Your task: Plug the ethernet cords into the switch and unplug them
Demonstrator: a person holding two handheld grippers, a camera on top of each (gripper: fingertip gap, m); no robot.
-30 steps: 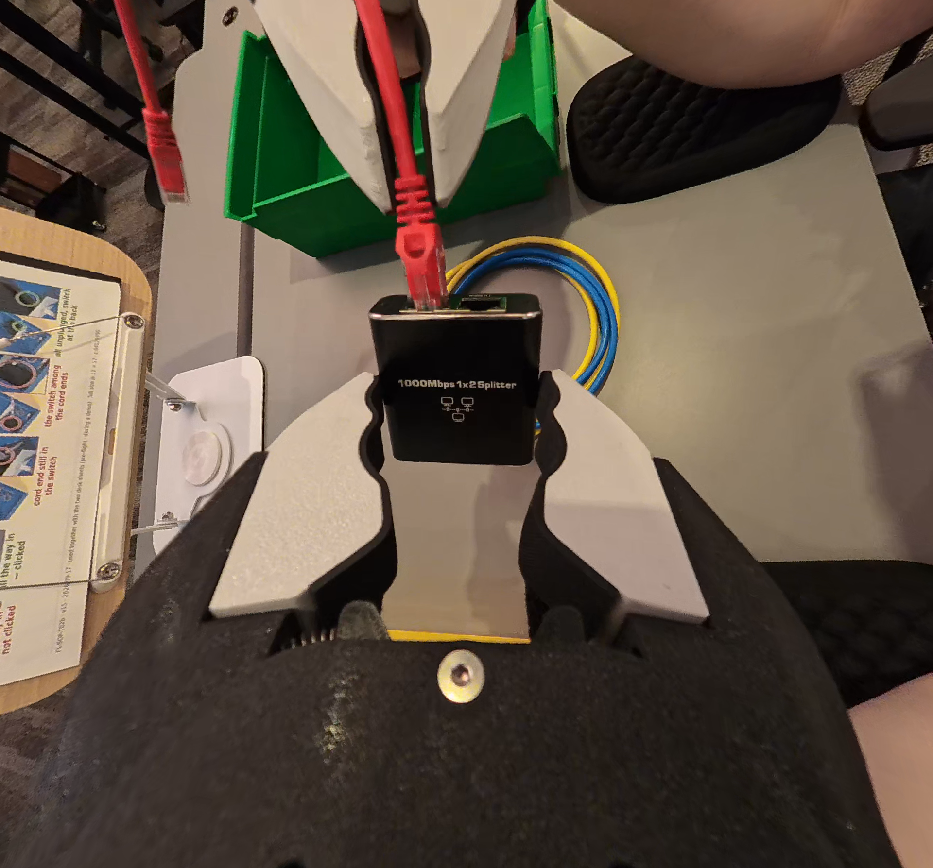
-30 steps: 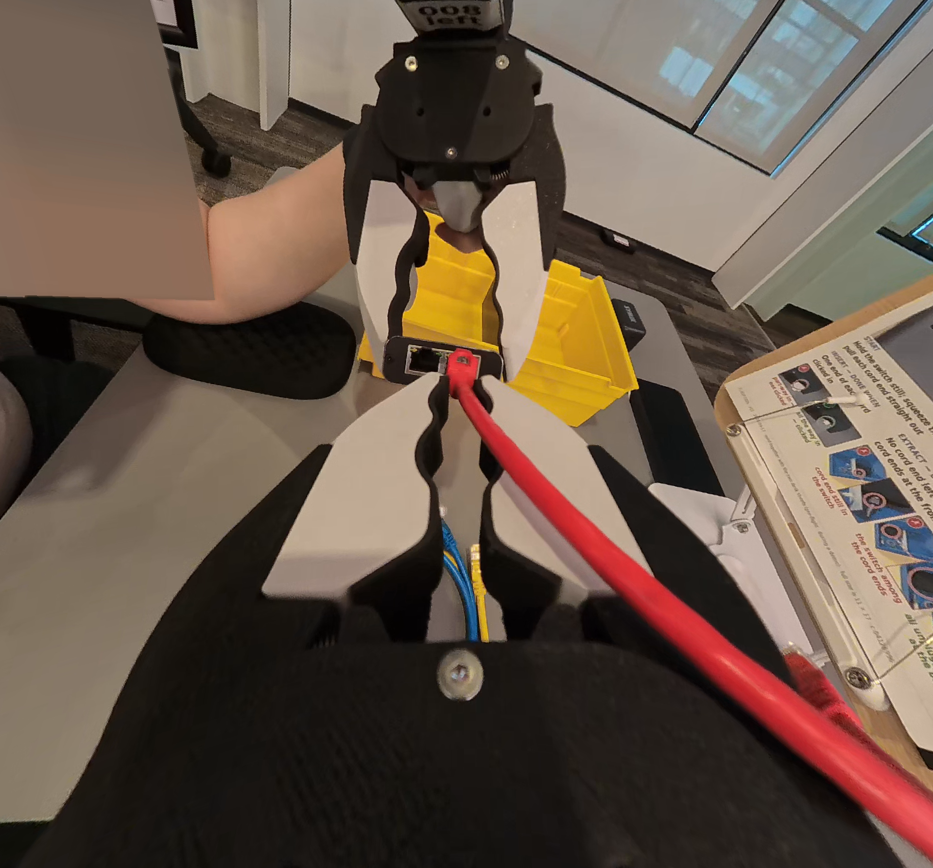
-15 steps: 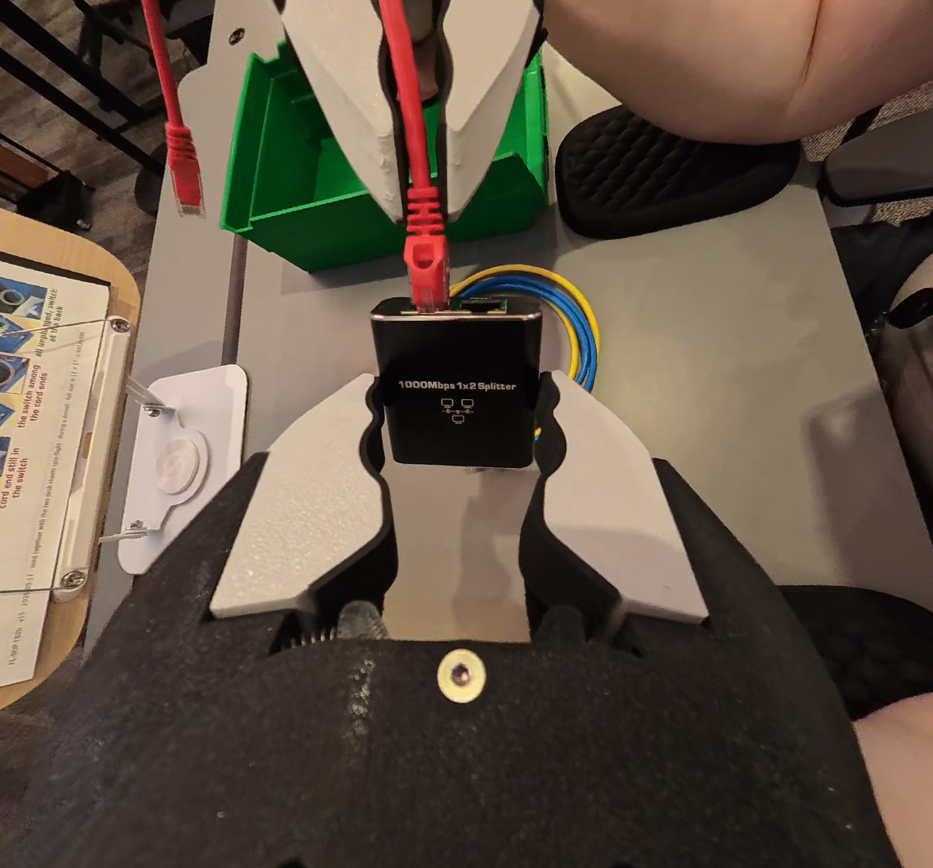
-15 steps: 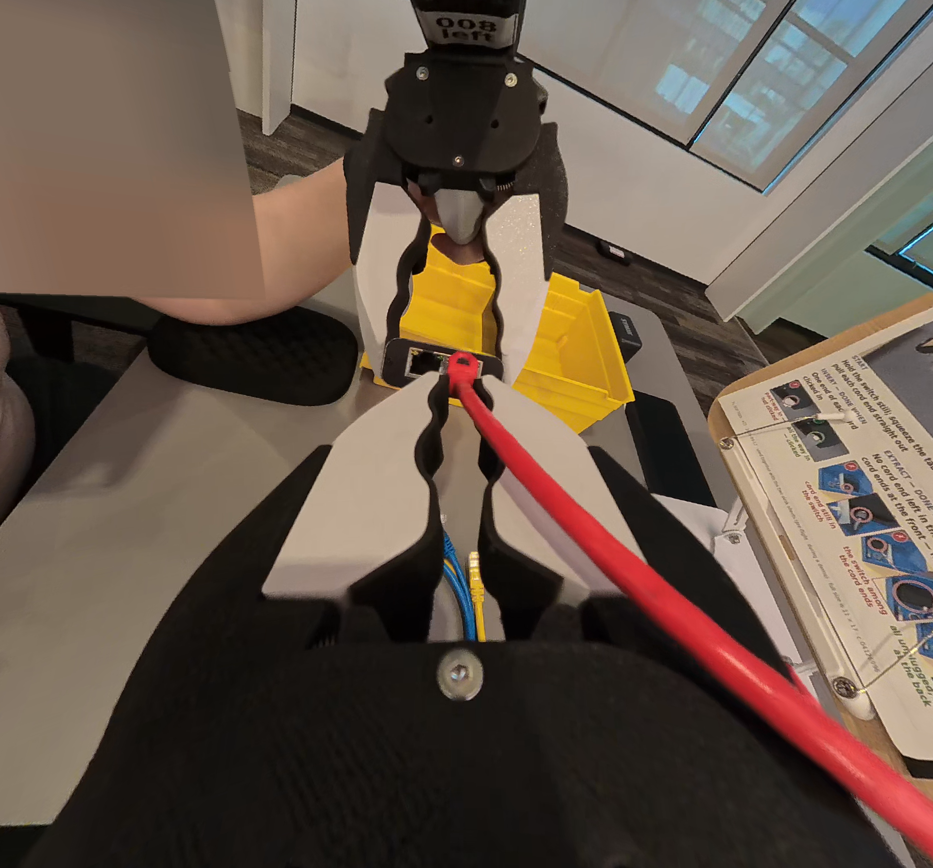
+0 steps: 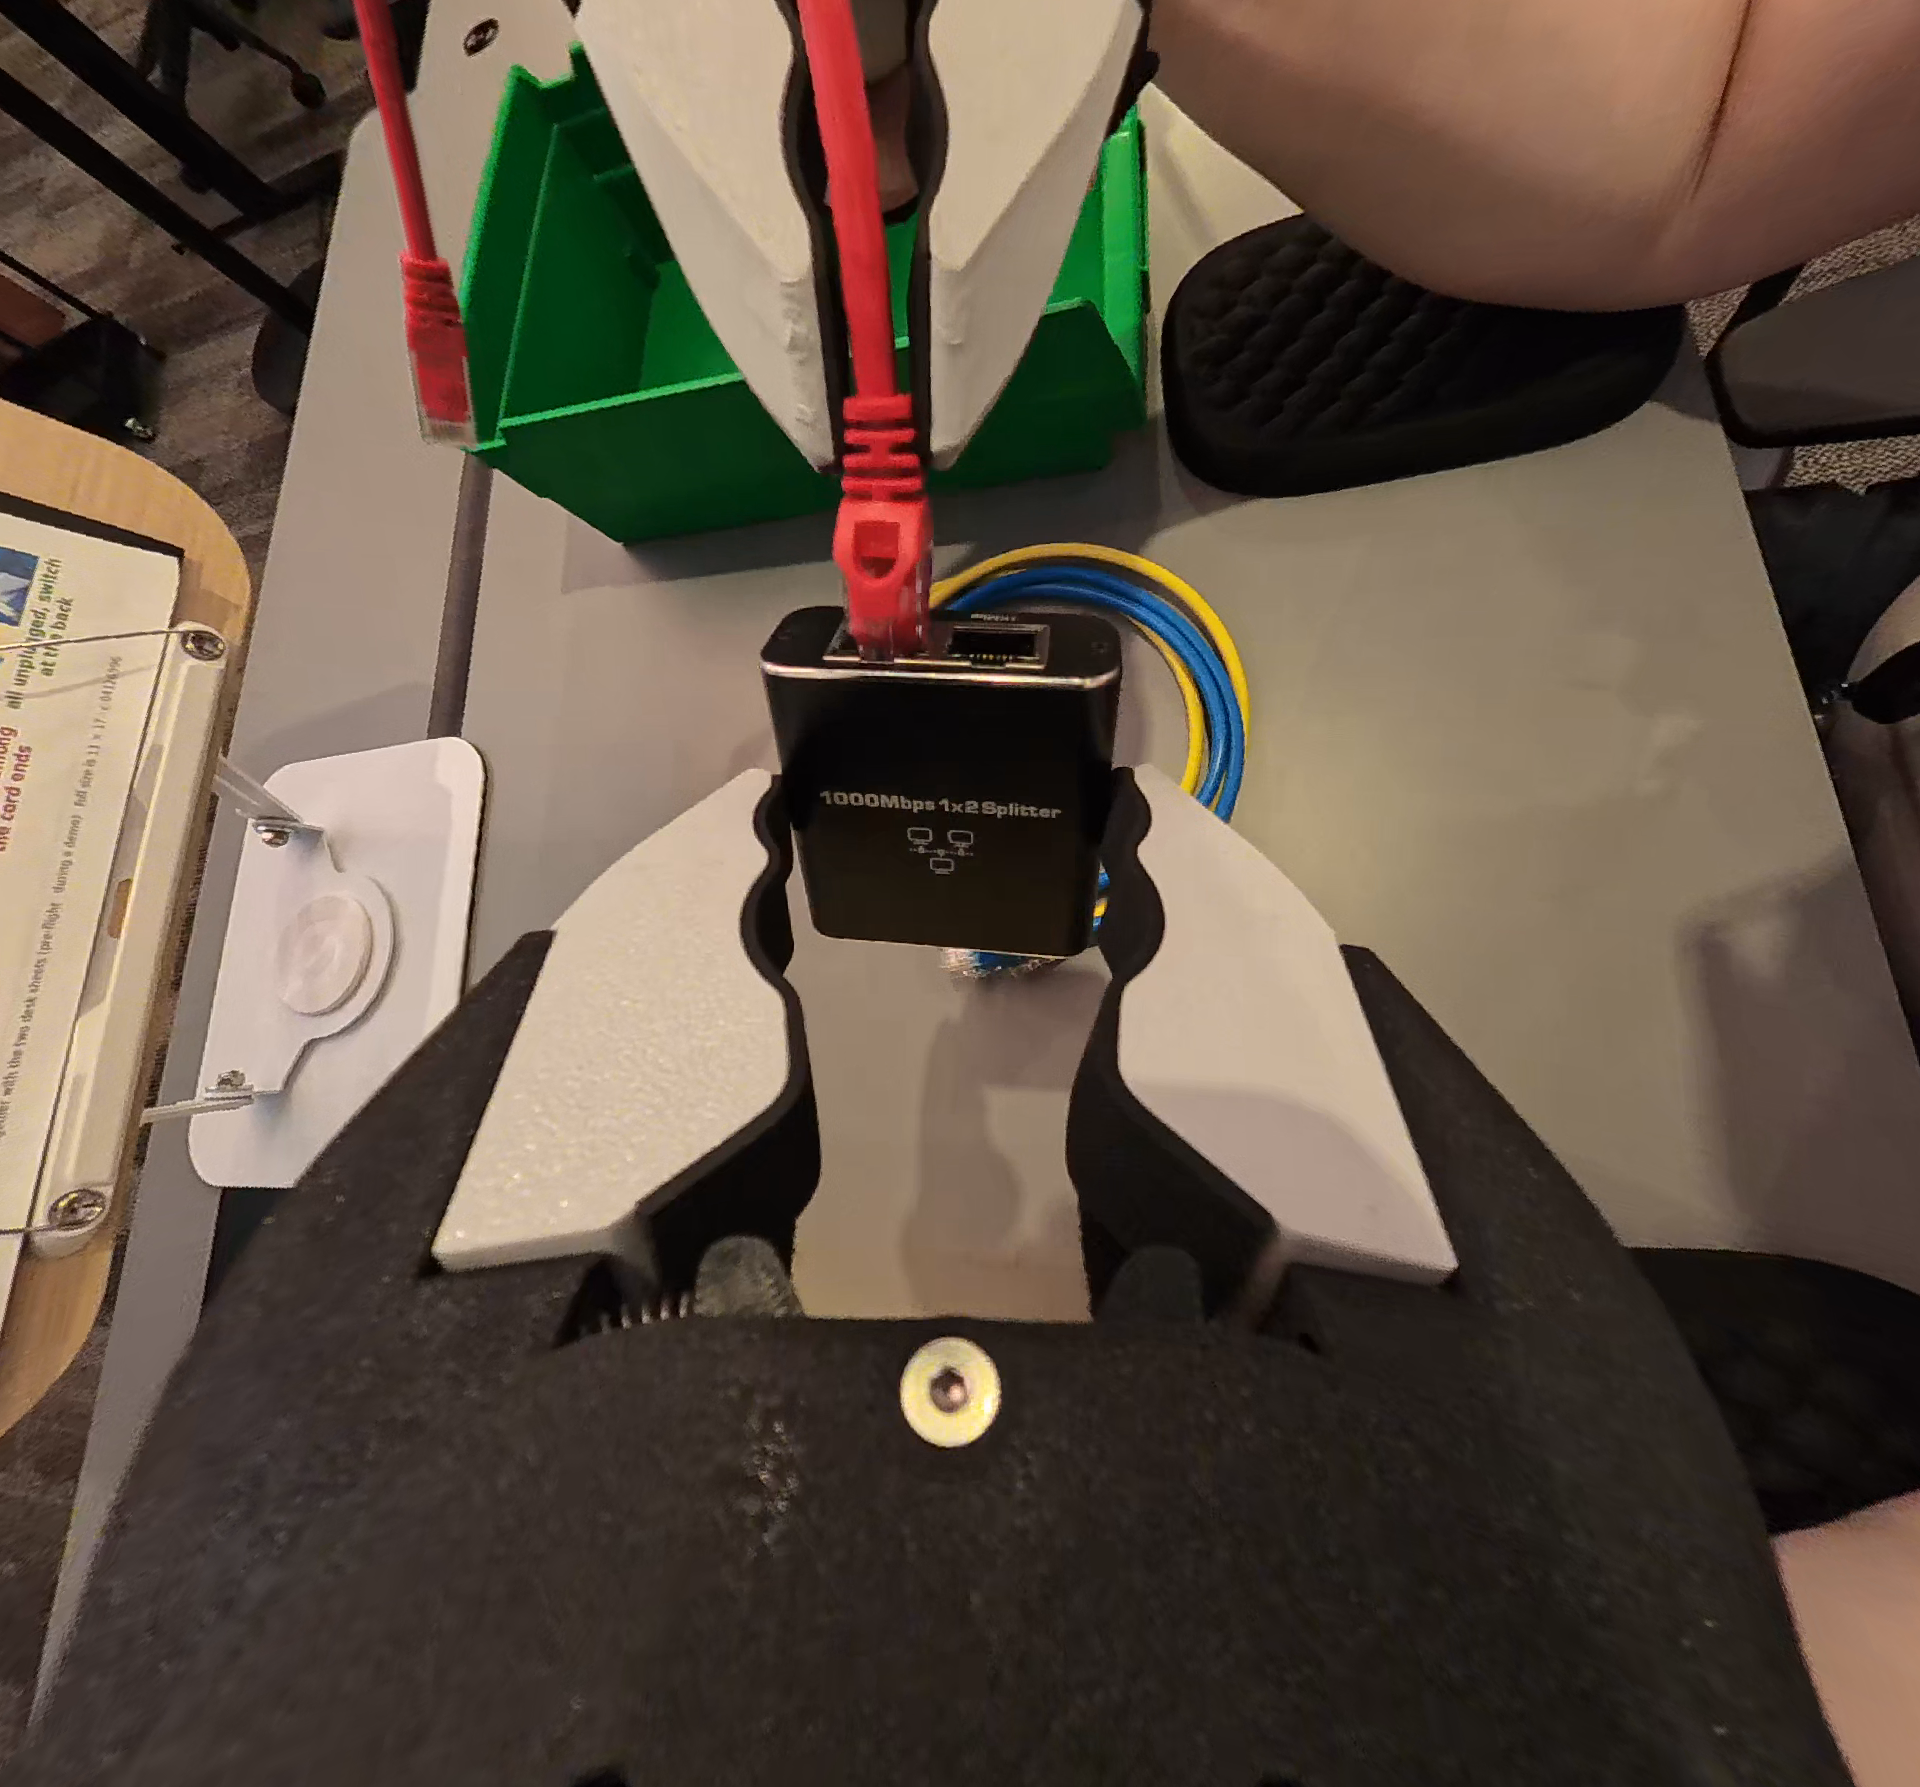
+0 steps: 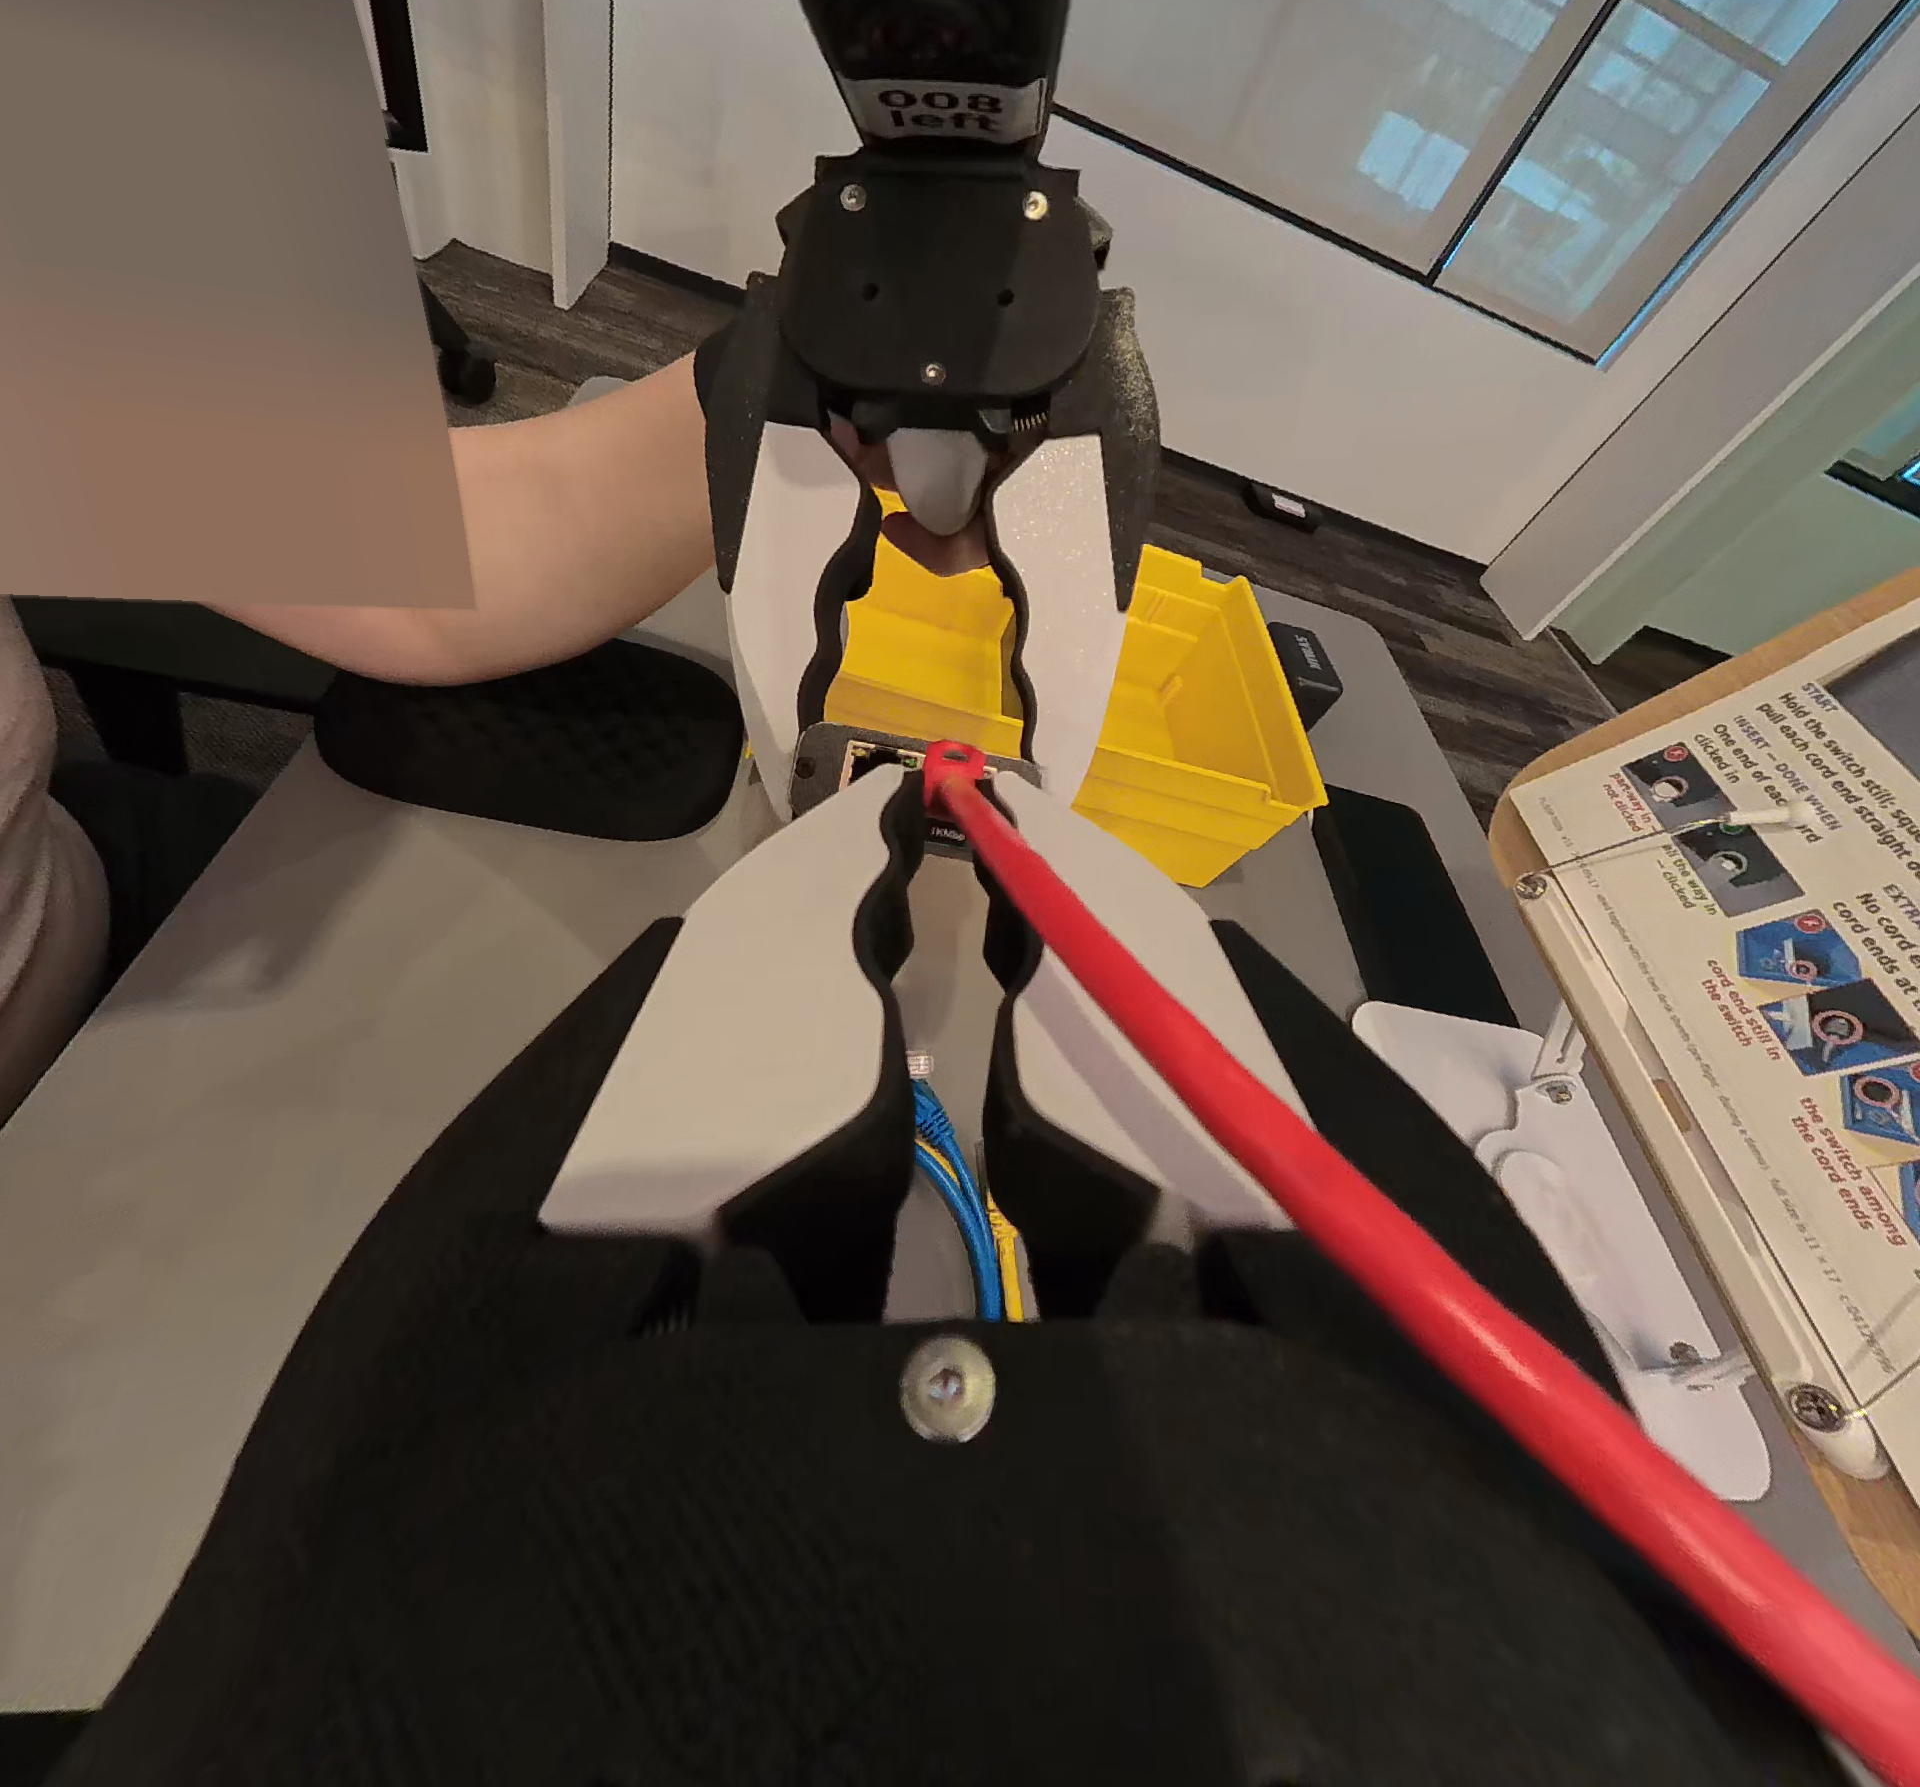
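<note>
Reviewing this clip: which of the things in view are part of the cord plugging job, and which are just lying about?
In the job:
- black switch, clamped in the left tool
- red cord, pinched in the right tool, its plug at the switch's left port
- blue and yellow cords behind the switch

Lying about:
- green bin
- yellow bin
- instruction sheet
- white stand

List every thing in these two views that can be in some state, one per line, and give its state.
switch: held off the table, one port taken, one port empty
left tool: shut on the switch
right tool: shut on the red cord
red cord: near plug in the port, far plug hanging free
green bin: empty
blue and yellow cords: coiled, unplugged
</note>
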